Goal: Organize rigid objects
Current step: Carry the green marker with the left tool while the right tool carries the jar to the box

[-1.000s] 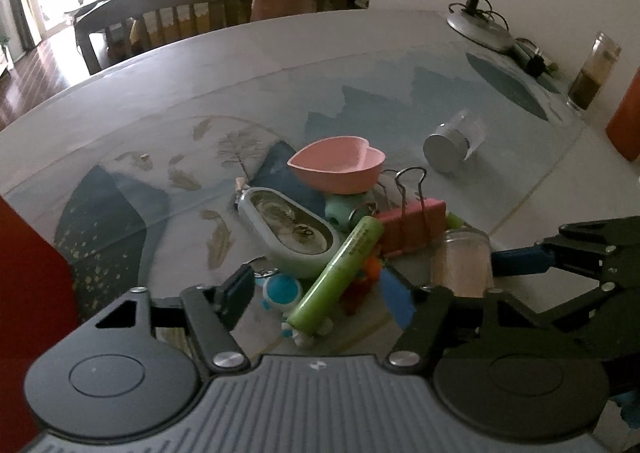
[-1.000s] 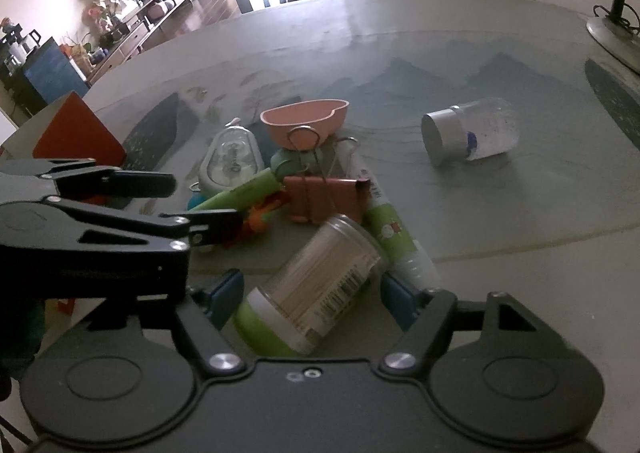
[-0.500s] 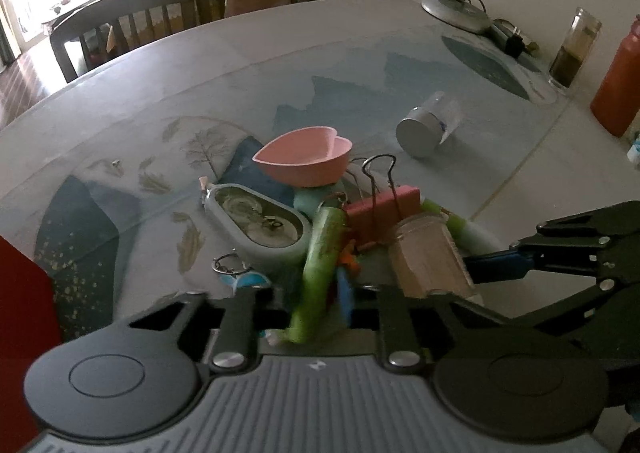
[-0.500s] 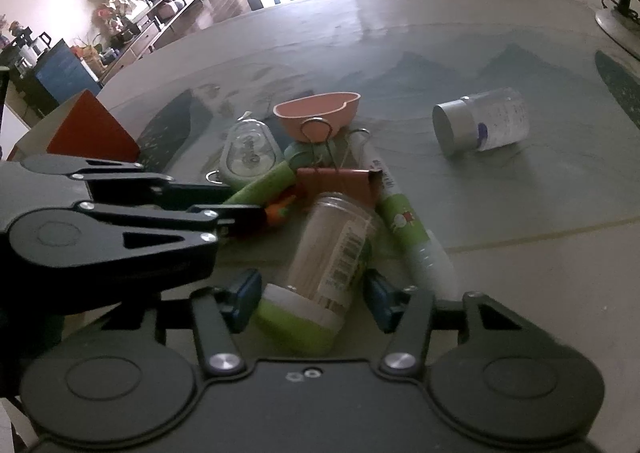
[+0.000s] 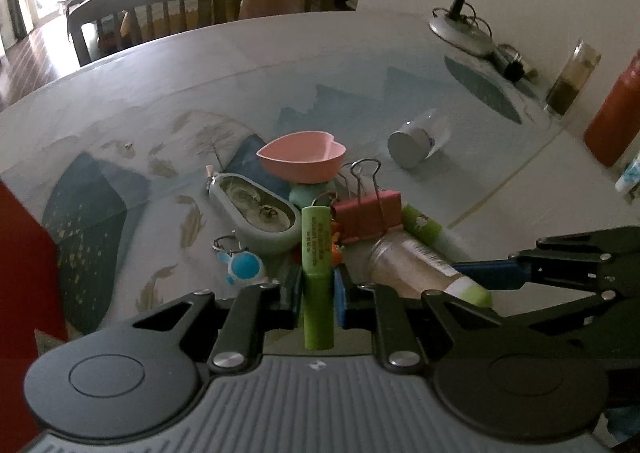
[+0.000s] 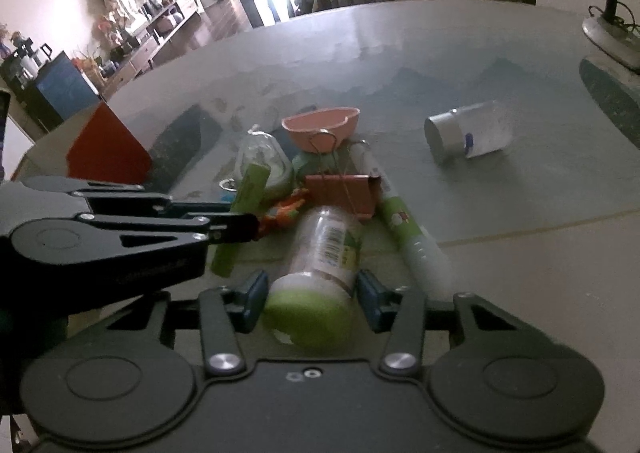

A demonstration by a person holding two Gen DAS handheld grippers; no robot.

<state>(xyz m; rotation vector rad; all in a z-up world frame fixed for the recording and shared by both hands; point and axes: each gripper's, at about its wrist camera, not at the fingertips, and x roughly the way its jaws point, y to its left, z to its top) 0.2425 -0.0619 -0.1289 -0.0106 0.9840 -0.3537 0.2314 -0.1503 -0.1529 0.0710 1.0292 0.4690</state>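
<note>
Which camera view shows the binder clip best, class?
The left wrist view: the binder clip shows its whole red body and both wire handles, unobstructed. In the right wrist view the clip is partly hidden behind the jar, and only one wire loop stands out against the pink bowl.

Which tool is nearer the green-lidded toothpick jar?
Right. The right tool straddles the toothpick jar at its lid end, jaws closing on it. The left tool sits beside it, shut on the green tube.
</note>
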